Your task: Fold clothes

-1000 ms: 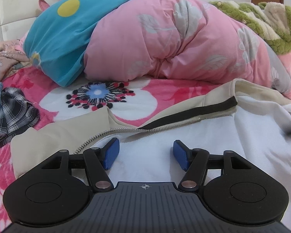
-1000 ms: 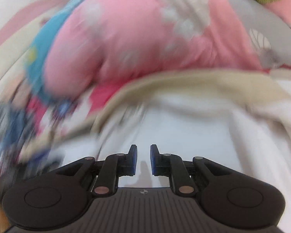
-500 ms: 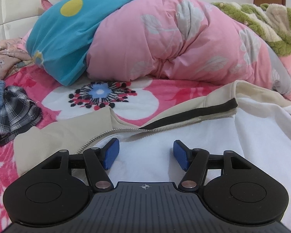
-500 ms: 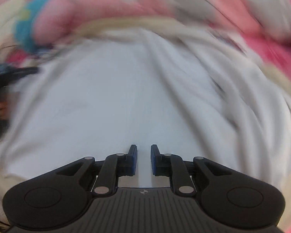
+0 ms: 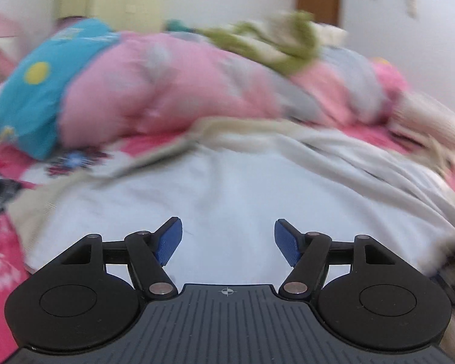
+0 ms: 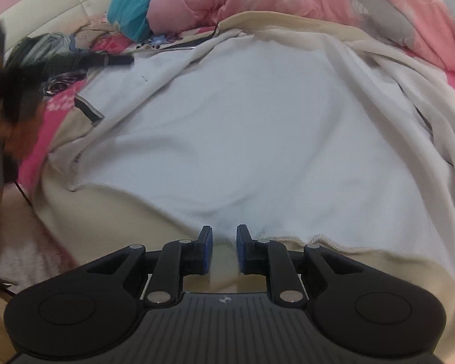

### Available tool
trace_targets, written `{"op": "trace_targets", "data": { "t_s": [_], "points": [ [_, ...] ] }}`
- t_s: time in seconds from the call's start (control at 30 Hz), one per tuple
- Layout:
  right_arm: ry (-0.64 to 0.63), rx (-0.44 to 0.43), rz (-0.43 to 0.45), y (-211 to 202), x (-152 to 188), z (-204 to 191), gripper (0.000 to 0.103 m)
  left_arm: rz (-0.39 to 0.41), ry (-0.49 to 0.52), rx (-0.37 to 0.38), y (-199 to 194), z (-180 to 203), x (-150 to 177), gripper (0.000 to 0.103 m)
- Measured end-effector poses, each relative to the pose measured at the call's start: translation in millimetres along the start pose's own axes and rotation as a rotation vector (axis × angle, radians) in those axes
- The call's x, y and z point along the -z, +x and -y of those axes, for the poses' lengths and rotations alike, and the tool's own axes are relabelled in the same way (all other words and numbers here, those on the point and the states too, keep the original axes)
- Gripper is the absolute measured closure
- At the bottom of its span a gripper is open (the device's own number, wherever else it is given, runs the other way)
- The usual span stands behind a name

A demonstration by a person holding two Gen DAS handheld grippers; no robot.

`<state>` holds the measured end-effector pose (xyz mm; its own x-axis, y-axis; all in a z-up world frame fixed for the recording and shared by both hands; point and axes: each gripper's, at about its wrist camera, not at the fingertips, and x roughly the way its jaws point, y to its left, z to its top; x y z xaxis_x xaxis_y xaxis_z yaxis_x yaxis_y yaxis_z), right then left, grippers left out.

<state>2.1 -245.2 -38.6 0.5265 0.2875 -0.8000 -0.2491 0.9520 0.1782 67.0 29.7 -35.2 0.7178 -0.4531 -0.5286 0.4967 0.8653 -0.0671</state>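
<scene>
Jacket lay spread inside-out on bed; left gripper jaws just widened, nothing between; right gripper narrowly apart, empty, over hem.

Right gripper, jaws narrowly apart, over the cream jacket's hem.

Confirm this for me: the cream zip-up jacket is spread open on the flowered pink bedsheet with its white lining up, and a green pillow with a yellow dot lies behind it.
One thing is wrong: the pillow with the yellow dot is blue, not green, as the right wrist view shows clearly. The rest stands: the cream zip-up jacket lies spread open, white lining up, on the flowered pink bedsheet, with the pillow behind it.
</scene>
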Motion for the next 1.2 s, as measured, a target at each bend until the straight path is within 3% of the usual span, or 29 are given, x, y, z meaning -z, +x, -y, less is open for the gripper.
{"op": "trace_targets", "data": {
  "t_s": [0.07, 0.2, 0.27, 0.33, 0.47, 0.63, 0.73, 0.9, 0.97, 1.07, 1.2],
  "points": [
    [0.019, -0.030, 0.065, -5.5, -5.1, -1.9, 0.085, -0.046, 0.037, 0.038, -0.3, 23.9, 12.6, 0.035],
    [0.050, -0.071, 0.129, 13.0, -6.7, -1.1, 0.082, -0.210, 0.030, 0.012, 10.3, 47.9, 43.8, 0.036],
    [0.058, -0.061, 0.096, 26.3, 11.4, 1.0, 0.081, -0.213, 0.009, 0.020, -1.7, 48.8, 55.8, 0.036],
    [0.054, -0.080, 0.138, 15.6, 28.8, 3.0, 0.081, -0.223, -0.003, 0.035, -14.8, 48.2, 65.1, 0.036],
    [0.141, -0.134, 0.153, -0.8, 48.6, 14.7, 0.080, -0.196, -0.034, 0.026, -43.4, 40.6, 69.6, 0.035],
    [0.198, -0.188, 0.194, -10.4, 45.0, 16.3, 0.076, -0.126, -0.216, -0.011, -76.6, 11.5, 62.6, 0.035],
    [0.188, -0.223, 0.220, -11.1, 32.9, 9.6, 0.075, -0.070, -0.307, -0.113, -96.0, -15.2, 61.7, 0.035],
    [0.124, -0.206, 0.249, 2.3, 3.9, -7.7, 0.074, -0.021, -0.485, -0.274, -112.3, -61.9, 66.8, 0.035],
    [0.124, -0.202, 0.251, 13.0, -5.4, -12.3, 0.073, -0.018, -0.474, -0.308, -109.7, -65.4, 64.4, 0.035],
    [0.128, -0.179, 0.233, 35.3, -15.9, -17.5, 0.072, -0.013, -0.403, -0.300, -95.3, -58.1, 54.7, 0.035],
    [0.125, -0.144, 0.183, 66.0, -19.5, -20.1, 0.071, -0.029, -0.232, -0.337, -61.3, -41.7, 40.8, 0.035]
  ]
}}
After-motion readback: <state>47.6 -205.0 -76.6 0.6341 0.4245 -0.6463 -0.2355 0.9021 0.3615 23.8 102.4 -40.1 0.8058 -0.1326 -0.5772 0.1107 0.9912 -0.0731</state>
